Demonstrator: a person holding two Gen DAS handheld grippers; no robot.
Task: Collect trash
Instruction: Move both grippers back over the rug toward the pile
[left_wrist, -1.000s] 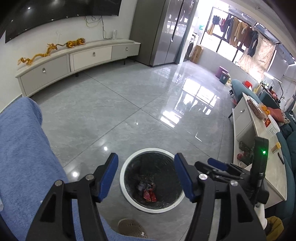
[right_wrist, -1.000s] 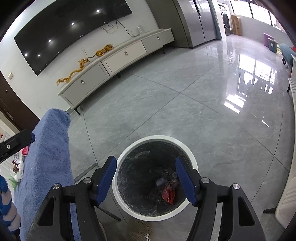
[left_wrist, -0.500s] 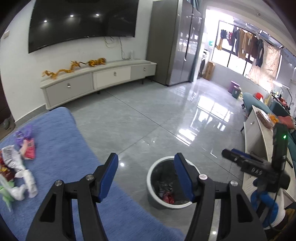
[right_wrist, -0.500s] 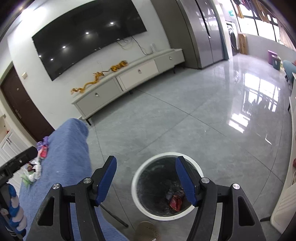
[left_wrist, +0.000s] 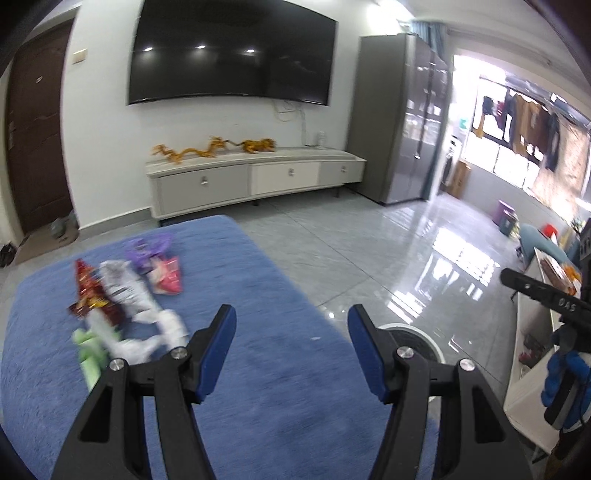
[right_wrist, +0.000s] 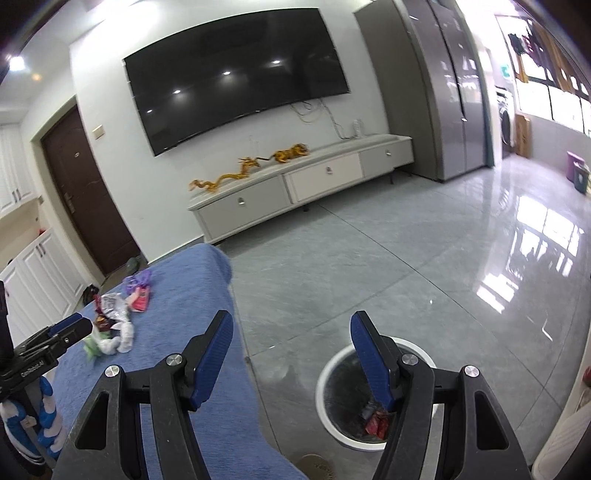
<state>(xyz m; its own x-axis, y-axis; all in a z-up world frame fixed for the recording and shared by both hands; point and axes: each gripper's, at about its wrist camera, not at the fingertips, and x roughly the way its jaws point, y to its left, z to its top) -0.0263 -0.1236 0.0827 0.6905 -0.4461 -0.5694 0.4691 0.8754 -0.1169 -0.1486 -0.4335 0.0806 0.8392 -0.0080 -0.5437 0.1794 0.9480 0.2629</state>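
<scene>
Several crumpled wrappers lie on a blue cloth-covered surface (left_wrist: 258, 369): a red-gold wrapper (left_wrist: 88, 295), a white wrapper (left_wrist: 127, 291), a pink packet (left_wrist: 168, 277), a purple wrapper (left_wrist: 147, 247) and a green piece (left_wrist: 88, 350). The pile also shows in the right wrist view (right_wrist: 114, 321). A white-rimmed trash bin (right_wrist: 332, 402) with a black liner stands on the floor and holds red wrappers (right_wrist: 376, 424). My left gripper (left_wrist: 291, 347) is open and empty above the cloth, right of the pile. My right gripper (right_wrist: 291, 350) is open and empty above the bin's left side.
A grey tiled floor (right_wrist: 406, 277) lies beyond the cloth. A low TV cabinet (left_wrist: 255, 181) stands against the far wall under a large TV (left_wrist: 232, 55). A white table edge (left_wrist: 532, 369) is at the right. A shoe tip (right_wrist: 314, 469) shows by the bin.
Both grippers have lifted and swung from over the bin toward the blue cloth. The wrapper pile has come into view. Both stay open and empty.
</scene>
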